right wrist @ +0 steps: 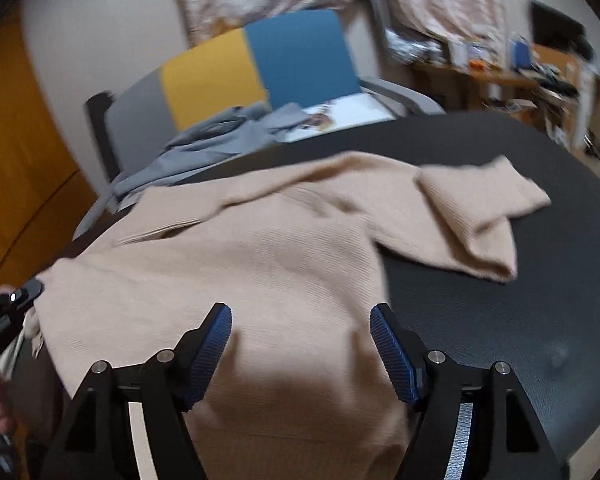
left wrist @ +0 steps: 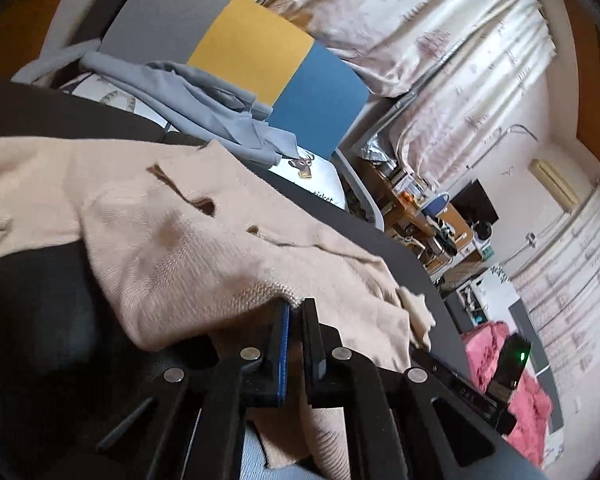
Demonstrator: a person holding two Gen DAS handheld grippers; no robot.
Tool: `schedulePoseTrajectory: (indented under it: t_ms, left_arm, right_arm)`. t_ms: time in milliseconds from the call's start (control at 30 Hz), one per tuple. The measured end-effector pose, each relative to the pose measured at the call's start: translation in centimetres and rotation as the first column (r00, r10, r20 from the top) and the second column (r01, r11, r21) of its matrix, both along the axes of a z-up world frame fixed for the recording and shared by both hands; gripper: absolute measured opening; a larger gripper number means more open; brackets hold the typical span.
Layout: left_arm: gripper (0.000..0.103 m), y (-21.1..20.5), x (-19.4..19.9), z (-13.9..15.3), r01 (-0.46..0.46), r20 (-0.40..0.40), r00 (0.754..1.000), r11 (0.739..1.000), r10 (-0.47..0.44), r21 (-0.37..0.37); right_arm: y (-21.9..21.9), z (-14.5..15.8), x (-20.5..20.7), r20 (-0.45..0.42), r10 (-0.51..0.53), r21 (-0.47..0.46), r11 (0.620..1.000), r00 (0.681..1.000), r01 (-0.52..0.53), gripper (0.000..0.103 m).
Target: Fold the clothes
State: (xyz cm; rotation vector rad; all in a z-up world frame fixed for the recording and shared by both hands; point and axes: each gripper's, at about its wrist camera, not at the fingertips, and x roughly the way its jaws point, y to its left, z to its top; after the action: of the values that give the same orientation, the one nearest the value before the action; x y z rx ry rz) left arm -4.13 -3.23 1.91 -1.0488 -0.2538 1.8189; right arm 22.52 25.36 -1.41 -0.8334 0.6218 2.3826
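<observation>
A beige knit sweater lies spread on the round black table, one sleeve folded across to the right. In the left wrist view my left gripper is shut on the sweater, pinching a ribbed edge and lifting it slightly. My left gripper also shows at the left edge of the right wrist view, at the sweater's left side. My right gripper is open, its blue-padded fingers spread just above the sweater's near part, nothing between them.
A grey garment lies on a chair with grey, yellow and blue back panels behind the table. Curtains, a cluttered desk and a pink cloth lie beyond. An orange door is at the left.
</observation>
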Motion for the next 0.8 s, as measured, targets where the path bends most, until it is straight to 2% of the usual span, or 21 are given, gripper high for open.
schedulePoseTrajectory:
  t_ms: [67, 133, 200, 267, 300, 367, 500, 567, 600, 700, 800]
  left_arm:
    - [0.005, -1.2, 0.5, -0.6, -0.002, -0.03, 1.0, 0.999, 0.001, -0.05]
    - [0.005, -2.0, 0.9, -2.0, -0.021, -0.05, 0.999, 0.992, 0.014, -0.126]
    - [0.006, -2.8, 0.9, -3.8, -0.034, -0.018, 0.999, 0.985, 0.032, -0.171]
    - [0.007, -4.2, 0.7, -5.6, -0.05, 0.046, 0.997, 0.983, 0.059, -0.177]
    - [0.007, -4.7, 0.5, -6.1, -0.067, 0.072, 0.994, 0.983, 0.081, -0.171]
    - [0.019, -5.8, 0.1, -7.1, -0.103, 0.119, 0.985, 0.982, 0.123, -0.161]
    - [0.019, -6.6, -0.7, -7.7, -0.145, 0.167, 0.971, 0.978, 0.169, -0.149]
    - [0.019, -7.0, -1.0, -7.5, -0.183, 0.153, 0.967, 0.974, 0.202, -0.132]
    - [0.019, -7.1, -1.0, -7.4, -0.205, 0.144, 0.964, 0.971, 0.222, -0.126]
    - [0.019, -8.2, -1.0, -6.8, -0.294, 0.123, 0.944, 0.95, 0.306, -0.108]
    - [0.021, -9.9, -1.3, -6.3, -0.356, 0.094, 0.925, 0.927, 0.368, -0.119]
  right_arm:
    - [-1.4, 0.2, -1.1, 0.019, 0.071, 0.021, 0.997, 0.997, -0.072, 0.075]
    - [-2.6, -0.7, -2.4, 0.082, 0.126, 0.033, 0.991, 0.989, -0.129, 0.075]
    - [-3.5, -2.6, -3.5, 0.154, 0.151, 0.034, 0.987, 0.977, -0.158, 0.075]
    - [-4.2, -4.4, -4.2, 0.203, 0.163, 0.038, 0.984, 0.965, -0.174, 0.082]
    - [-4.3, -4.2, -4.1, 0.191, 0.161, 0.035, 0.985, 0.968, -0.171, 0.082]
    - [-4.6, -3.9, -3.9, 0.166, 0.156, 0.028, 0.986, 0.974, -0.163, 0.083]
    - [-5.1, -3.1, -3.4, 0.115, 0.146, 0.013, 0.989, 0.983, -0.148, 0.083]
    - [-5.9, -1.5, -3.1, 0.023, 0.18, -0.024, 0.983, 0.983, -0.18, 0.083]
    - [-7.2, -0.3, -3.4, -0.018, 0.227, -0.035, 0.973, 0.974, -0.227, 0.083]
    - [-12.0, 1.5, -6.1, 0.016, 0.399, 0.01, 0.917, 0.917, -0.4, 0.083]
    - [-17.4, 0.8, -9.8, 0.155, 0.523, 0.098, 0.836, 0.838, -0.54, 0.083]
